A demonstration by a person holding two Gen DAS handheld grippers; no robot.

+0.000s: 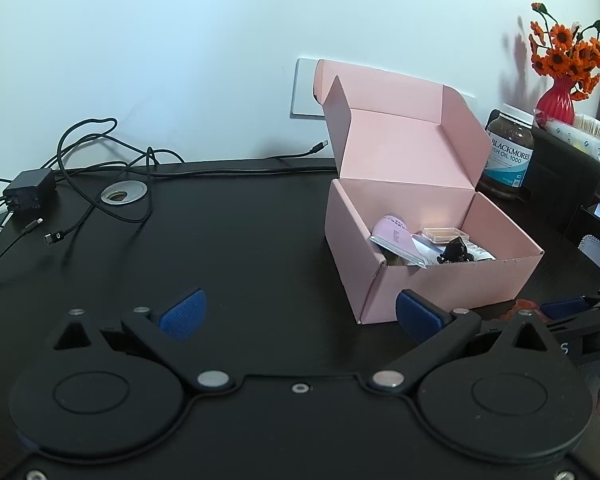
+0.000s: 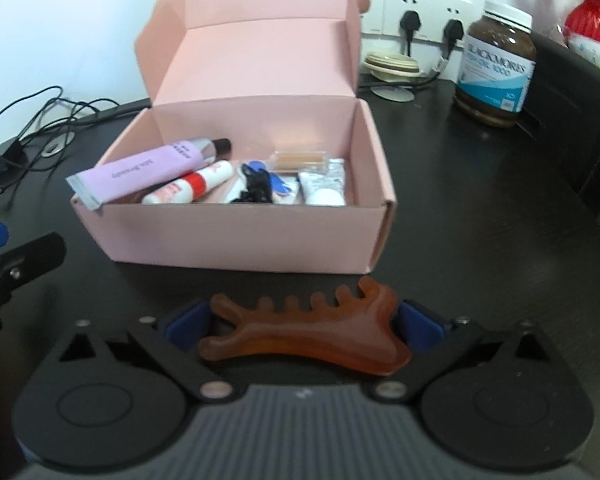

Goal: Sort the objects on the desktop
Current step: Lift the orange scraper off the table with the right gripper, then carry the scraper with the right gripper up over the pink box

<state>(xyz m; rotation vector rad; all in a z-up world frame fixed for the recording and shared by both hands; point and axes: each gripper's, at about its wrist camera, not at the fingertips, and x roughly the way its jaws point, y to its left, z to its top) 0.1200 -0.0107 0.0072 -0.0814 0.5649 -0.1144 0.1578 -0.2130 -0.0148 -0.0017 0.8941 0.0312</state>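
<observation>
Left gripper (image 1: 300, 314) sat w/ jaws spread wide, nothing btwn the blue pads (image 1: 183, 313). Right gripper (image 2: 302, 322) was spread about as wide as it goes, brown comb (image 2: 306, 334) lying crosswise btwn its pads, angled downward.

Amber comb (image 2: 304, 334) lies flat before the open pink box (image 2: 236, 236).

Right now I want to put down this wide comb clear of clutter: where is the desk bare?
The widest bare patch of black desk lies between the cables on the left and the pink box. A narrower strip runs between the box front and the comb. It is crowded at the right around the brown bottle and inside the box.
</observation>
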